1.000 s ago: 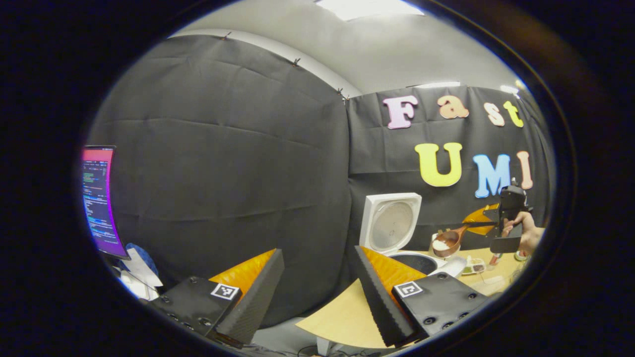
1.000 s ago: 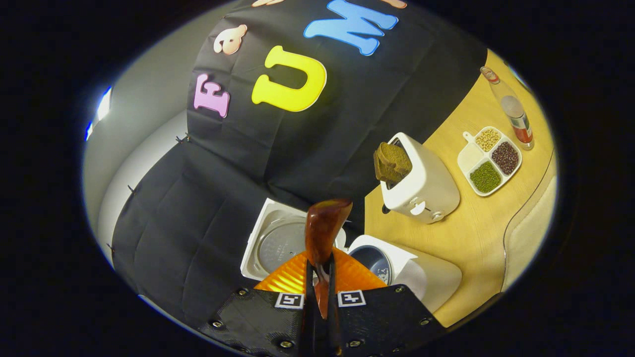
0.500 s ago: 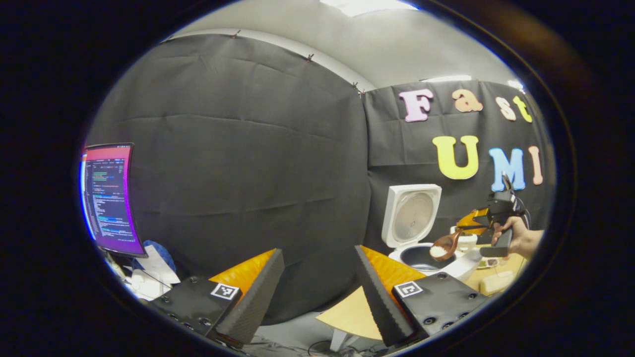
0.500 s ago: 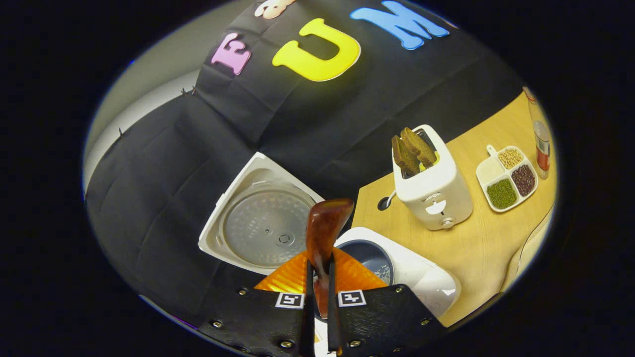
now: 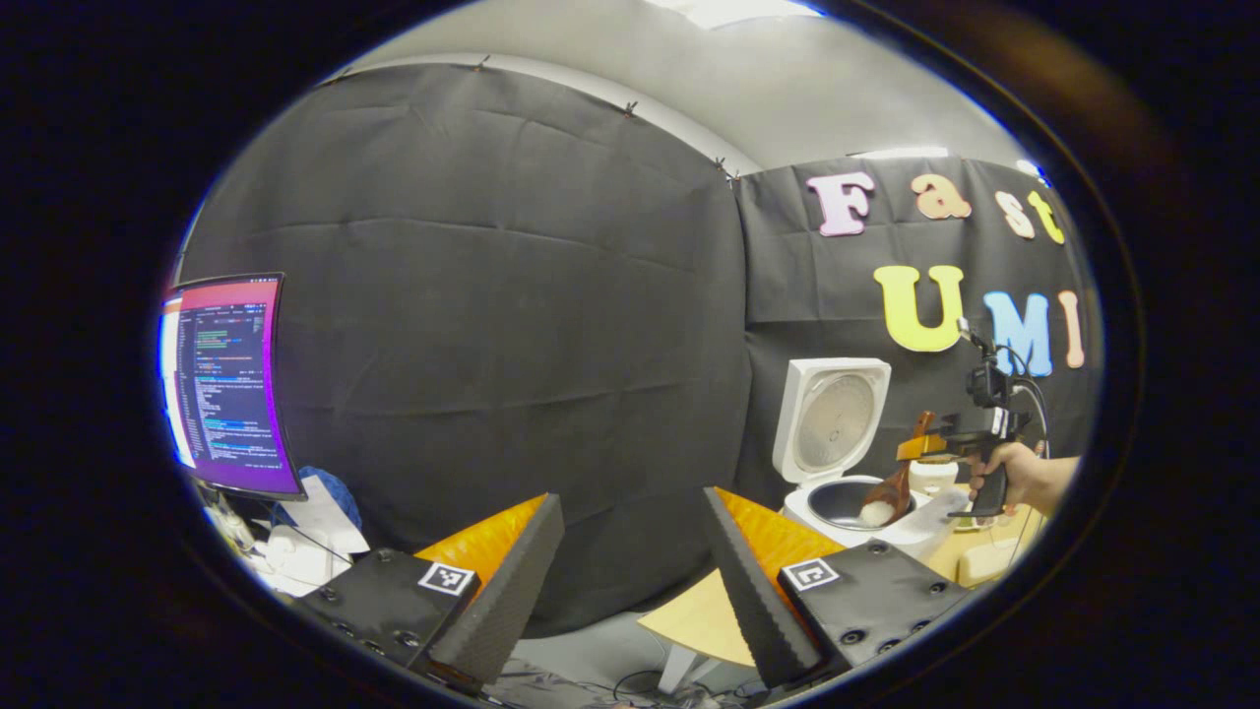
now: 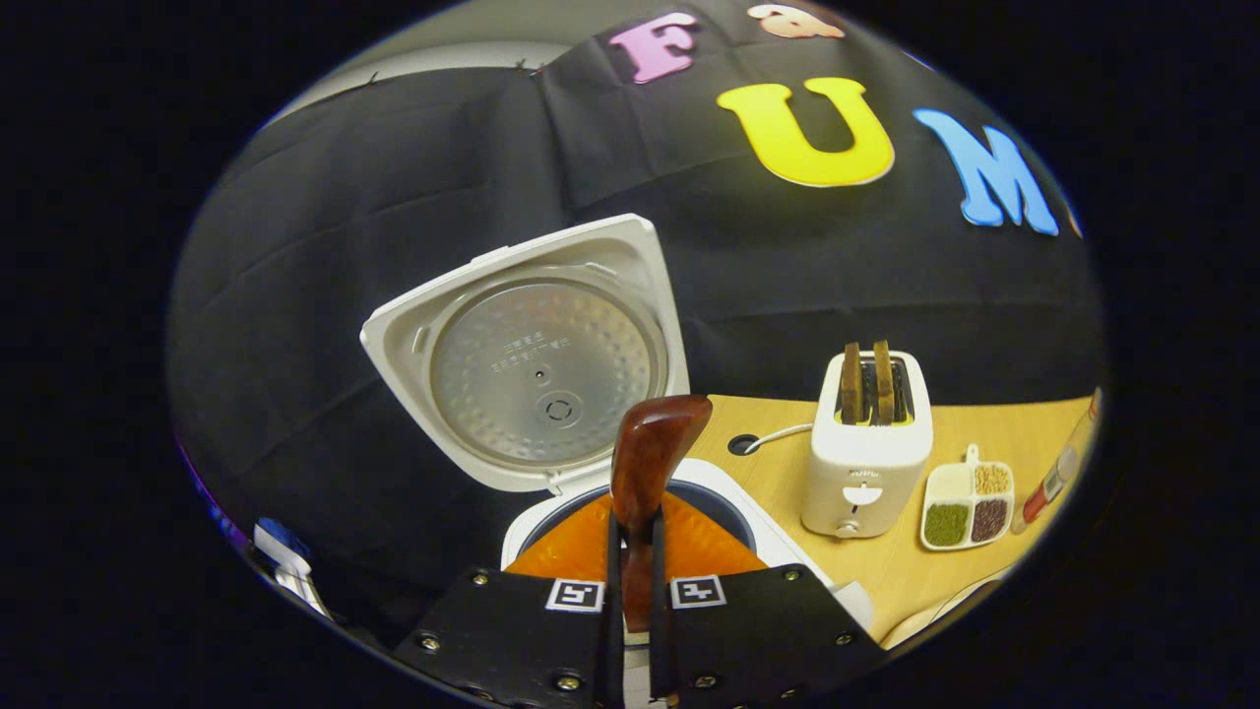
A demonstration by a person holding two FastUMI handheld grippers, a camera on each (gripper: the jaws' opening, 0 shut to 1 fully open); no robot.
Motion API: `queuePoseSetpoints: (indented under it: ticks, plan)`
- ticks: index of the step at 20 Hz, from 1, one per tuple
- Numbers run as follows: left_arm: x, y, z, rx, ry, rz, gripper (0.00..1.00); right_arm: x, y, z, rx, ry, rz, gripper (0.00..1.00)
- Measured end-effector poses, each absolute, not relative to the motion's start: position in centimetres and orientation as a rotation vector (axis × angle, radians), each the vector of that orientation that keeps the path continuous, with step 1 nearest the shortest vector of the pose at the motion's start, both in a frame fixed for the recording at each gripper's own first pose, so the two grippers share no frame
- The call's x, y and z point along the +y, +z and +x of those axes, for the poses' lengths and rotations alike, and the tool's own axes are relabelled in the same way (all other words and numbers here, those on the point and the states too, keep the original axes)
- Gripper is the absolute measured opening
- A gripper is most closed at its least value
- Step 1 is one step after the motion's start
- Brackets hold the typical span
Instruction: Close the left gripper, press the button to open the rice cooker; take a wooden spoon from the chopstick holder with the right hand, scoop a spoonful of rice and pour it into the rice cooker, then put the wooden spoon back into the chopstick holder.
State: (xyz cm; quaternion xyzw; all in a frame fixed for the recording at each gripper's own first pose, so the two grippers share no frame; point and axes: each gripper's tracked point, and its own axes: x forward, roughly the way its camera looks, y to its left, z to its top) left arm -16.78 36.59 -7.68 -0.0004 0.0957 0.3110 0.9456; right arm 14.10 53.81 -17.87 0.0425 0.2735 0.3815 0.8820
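Observation:
The white rice cooker (image 5: 847,507) stands with its lid (image 5: 830,425) raised. In the left gripper view, a hand (image 5: 1019,478) holds my right gripper (image 5: 970,448) beside the cooker. The wooden spoon (image 5: 891,492) hangs bowl-down over the inner pot with white rice in it. In the right gripper view my right gripper (image 6: 631,527) is shut on the spoon (image 6: 650,453), which points at the open lid (image 6: 536,354) above the pot rim (image 6: 733,502). Rice is hidden there. My left gripper (image 5: 630,497) is open and holds nothing, well left of the cooker.
A white toaster (image 6: 866,458) with two dark bread slices stands on the wooden table (image 6: 778,463) right of the cooker. Beside it are a divided dish of beans (image 6: 965,507) and a bottle (image 6: 1058,473). A lit monitor (image 5: 231,384) is off the table at far left.
The right gripper has carried the spoon from beside the cooker to over the pot and tipped its bowl downward. The left gripper has stayed open, its view swinging slightly left.

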Motion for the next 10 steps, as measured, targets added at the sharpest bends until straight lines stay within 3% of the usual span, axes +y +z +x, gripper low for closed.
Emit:
queuePoseSetpoints:
  ticks: [10]
  plan:
    - [36.7, -8.2, -16.9, 0.19, 0.632, -0.021, 0.98, 55.6, -17.4, 12.1, 0.312, 0.858, -0.403, 0.11]
